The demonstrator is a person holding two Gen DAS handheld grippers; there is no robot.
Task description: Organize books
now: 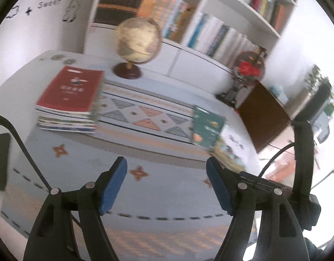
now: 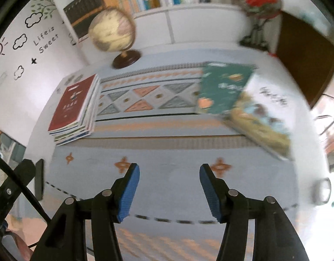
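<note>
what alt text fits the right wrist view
The open, empty right hand-held gripper hangs over a patterned table runner. A red-topped book stack lies left, a green book and another book right, a globe behind.

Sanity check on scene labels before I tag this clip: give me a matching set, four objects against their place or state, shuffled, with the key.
Things:
1. red-covered book
2. green book
3. globe
4. left gripper

Places or states:
A. stands on a dark wooden base at the far edge of the table
B. lies on the right, partly over a picture-cover book
C. tops the stack on the left
D. jaws apart, nothing between them

Pairs: 1-C, 2-B, 3-A, 4-D
</note>
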